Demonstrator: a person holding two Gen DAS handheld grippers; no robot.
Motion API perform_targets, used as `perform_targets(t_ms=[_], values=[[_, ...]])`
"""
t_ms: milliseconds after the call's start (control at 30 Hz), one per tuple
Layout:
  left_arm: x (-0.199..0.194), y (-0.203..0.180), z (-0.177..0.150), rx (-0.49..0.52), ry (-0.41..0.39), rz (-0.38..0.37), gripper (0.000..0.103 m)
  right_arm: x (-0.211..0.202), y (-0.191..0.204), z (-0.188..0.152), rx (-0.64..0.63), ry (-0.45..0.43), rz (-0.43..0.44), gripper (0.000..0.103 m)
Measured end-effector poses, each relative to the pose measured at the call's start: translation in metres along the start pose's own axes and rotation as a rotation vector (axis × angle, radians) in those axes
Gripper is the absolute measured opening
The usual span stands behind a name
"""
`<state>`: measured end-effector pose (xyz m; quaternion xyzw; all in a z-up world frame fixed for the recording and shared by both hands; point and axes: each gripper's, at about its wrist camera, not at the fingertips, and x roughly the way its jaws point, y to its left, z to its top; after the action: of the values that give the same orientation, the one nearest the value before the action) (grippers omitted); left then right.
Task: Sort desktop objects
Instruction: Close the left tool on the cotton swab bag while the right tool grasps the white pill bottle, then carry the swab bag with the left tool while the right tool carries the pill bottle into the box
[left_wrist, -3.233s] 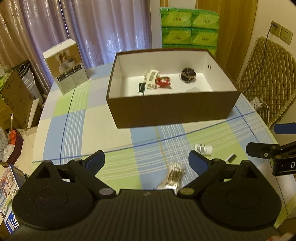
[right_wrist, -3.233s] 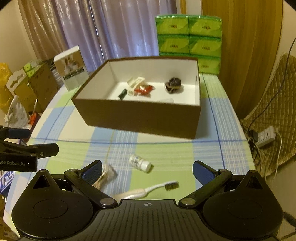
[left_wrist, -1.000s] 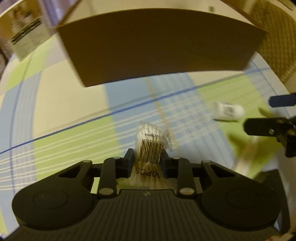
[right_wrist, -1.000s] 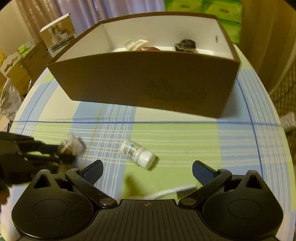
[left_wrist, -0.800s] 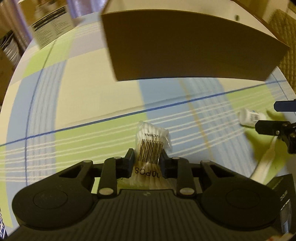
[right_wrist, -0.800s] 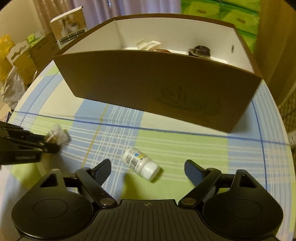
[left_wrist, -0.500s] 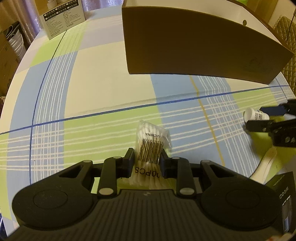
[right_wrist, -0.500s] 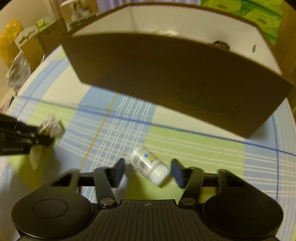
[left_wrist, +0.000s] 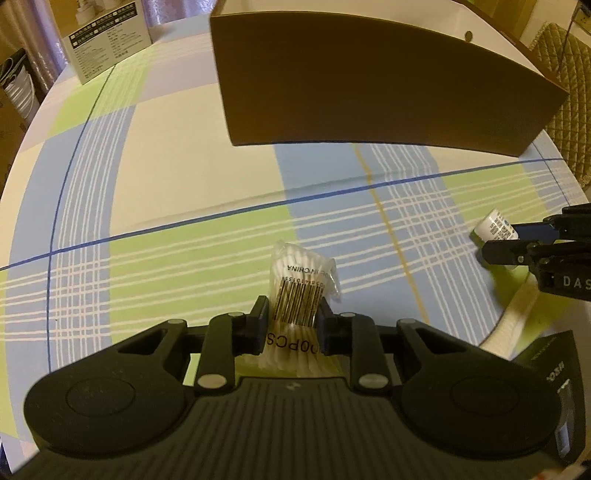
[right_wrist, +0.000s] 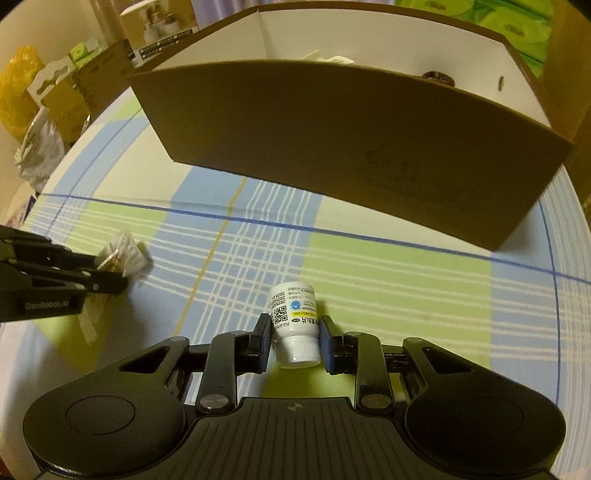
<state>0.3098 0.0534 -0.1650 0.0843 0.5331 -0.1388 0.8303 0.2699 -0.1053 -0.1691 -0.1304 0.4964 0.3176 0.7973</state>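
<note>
Cotton-swab packet (left_wrist: 301, 291) lies left of bottle (right_wrist: 295, 325), box (right_wrist: 351, 147) behind both.

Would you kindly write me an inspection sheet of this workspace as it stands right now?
Surface: checked tablecloth, flat.
Job's things: brown box open-topped, some items inside; cotton swab pack and white pill bottle each gripped; toothbrush lying on the cloth.
Clutter: printed carton at the far corner.
Grippers: left tool shut on the pack; right tool shut on the bottle.
Cables: nothing seen.
Surroundings: green tissue packs, cardboard boxes, quilted chair.
</note>
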Motion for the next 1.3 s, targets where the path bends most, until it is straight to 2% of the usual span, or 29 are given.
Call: perform_targets(t_ms=[200, 567, 967, 1300], values=[[-0.012, -0.008, 0.002, 0.022, -0.026, -0.024, 0.020, -0.024, -0.007, -0.006, 0.046, -0.026, 0.013, 0.024], [-0.054, -0.019, 0.026, 0.053, -0.140, -0.068, 0.019, -0.065, -0.031, -0.006, 0.113, -0.074, -0.003, 0.024], [-0.093, -0.022, 0.075, 0.078, -0.269, -0.118, 0.019, -0.105, -0.046, 0.046, 0.099, -0.203, 0.025, 0.024], [-0.098, -0.031, 0.140, 0.100, -0.353, -0.156, 0.019, -0.108, -0.064, 0.103, 0.084, -0.276, 0.017, 0.024]])
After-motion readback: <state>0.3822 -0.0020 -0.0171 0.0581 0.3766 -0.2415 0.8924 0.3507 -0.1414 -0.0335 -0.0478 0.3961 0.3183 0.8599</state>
